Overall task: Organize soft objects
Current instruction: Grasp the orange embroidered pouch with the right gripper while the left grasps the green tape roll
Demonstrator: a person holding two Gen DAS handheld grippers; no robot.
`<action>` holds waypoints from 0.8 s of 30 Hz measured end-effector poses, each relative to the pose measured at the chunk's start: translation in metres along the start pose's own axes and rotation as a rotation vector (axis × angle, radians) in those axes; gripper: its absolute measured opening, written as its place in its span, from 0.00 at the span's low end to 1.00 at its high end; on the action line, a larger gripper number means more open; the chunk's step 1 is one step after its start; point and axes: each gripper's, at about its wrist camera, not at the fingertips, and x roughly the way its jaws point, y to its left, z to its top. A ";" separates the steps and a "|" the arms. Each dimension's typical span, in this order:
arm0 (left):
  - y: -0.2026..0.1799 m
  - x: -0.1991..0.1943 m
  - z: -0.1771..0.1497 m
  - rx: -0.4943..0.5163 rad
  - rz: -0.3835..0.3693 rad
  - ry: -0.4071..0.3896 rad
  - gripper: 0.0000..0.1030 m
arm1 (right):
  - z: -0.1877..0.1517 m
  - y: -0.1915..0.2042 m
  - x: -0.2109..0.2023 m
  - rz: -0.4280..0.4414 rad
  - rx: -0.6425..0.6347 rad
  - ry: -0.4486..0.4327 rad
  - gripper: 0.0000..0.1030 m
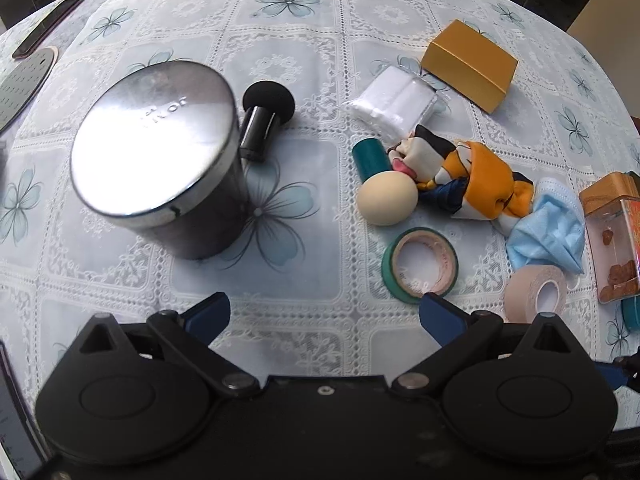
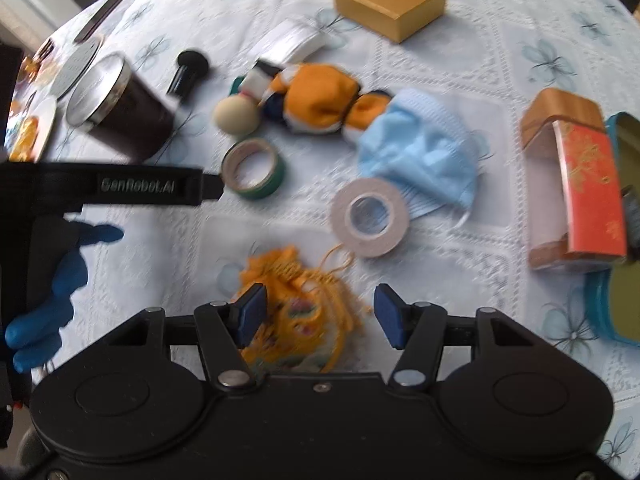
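An orange patterned scarf [image 1: 476, 178] lies bunched on the tablecloth, also in the right wrist view [image 2: 320, 98]. A crumpled blue face mask [image 1: 546, 232] [image 2: 420, 152] lies beside it. A yellow tasselled pouch [image 2: 296, 304] lies on the cloth between and just under the fingers of my right gripper [image 2: 320, 312], which is open around it. A beige sponge egg [image 1: 386, 198] [image 2: 235, 117] touches the scarf. My left gripper [image 1: 324, 316] is open and empty over bare cloth, and its body shows in the right wrist view [image 2: 140, 186].
A black tin with a silver lid [image 1: 160, 156] stands left. Nearby lie a black puff applicator [image 1: 262, 120], a white pad packet [image 1: 394, 104], a gold box [image 1: 470, 64], green tape [image 1: 420, 266], beige tape [image 2: 370, 216], a red-and-orange box [image 2: 576, 184] and a teal tin [image 2: 616, 300].
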 end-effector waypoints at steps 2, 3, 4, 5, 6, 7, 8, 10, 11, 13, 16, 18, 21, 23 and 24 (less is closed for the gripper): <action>0.002 -0.001 -0.002 0.004 0.005 0.000 0.98 | -0.003 0.006 0.004 0.013 -0.006 0.002 0.56; 0.003 -0.001 -0.003 0.006 0.004 0.000 0.98 | -0.005 0.007 0.005 0.026 0.000 0.003 0.56; 0.003 -0.001 -0.004 0.007 0.003 0.001 0.98 | -0.005 0.008 0.007 0.038 0.010 0.008 0.56; 0.003 -0.002 -0.005 0.007 0.003 0.003 0.98 | -0.004 0.008 0.010 0.056 0.023 0.015 0.57; 0.003 -0.002 -0.006 0.010 0.001 0.003 0.98 | -0.004 0.008 0.013 0.078 0.038 0.028 0.57; 0.003 -0.003 -0.006 0.017 -0.001 0.002 0.98 | -0.004 0.008 0.017 0.102 0.052 0.044 0.57; 0.002 -0.004 -0.007 0.023 -0.003 -0.001 0.98 | -0.003 0.009 0.021 0.126 0.065 0.059 0.57; -0.002 -0.005 -0.007 0.039 -0.002 -0.006 0.98 | -0.004 0.013 0.031 0.144 0.073 0.104 0.57; -0.004 -0.005 -0.006 0.046 -0.003 -0.009 0.98 | -0.006 0.016 0.035 0.138 0.063 0.115 0.53; -0.009 -0.005 -0.005 0.067 -0.005 -0.015 0.98 | -0.011 0.023 0.034 0.120 0.029 0.092 0.51; -0.018 -0.004 -0.002 0.090 -0.012 -0.017 0.98 | -0.015 0.026 0.025 0.113 -0.005 0.061 0.49; -0.024 -0.002 0.000 0.106 -0.022 -0.016 0.98 | -0.018 0.026 0.017 0.094 -0.007 0.033 0.49; -0.036 0.004 0.006 0.122 -0.029 -0.015 0.98 | -0.020 0.018 0.007 0.060 0.012 0.005 0.49; -0.044 0.012 0.012 0.121 -0.026 -0.002 0.98 | -0.023 0.011 0.002 0.047 0.040 -0.005 0.49; -0.047 0.016 0.014 0.117 -0.022 0.008 0.98 | -0.025 0.008 0.000 0.044 0.052 -0.007 0.49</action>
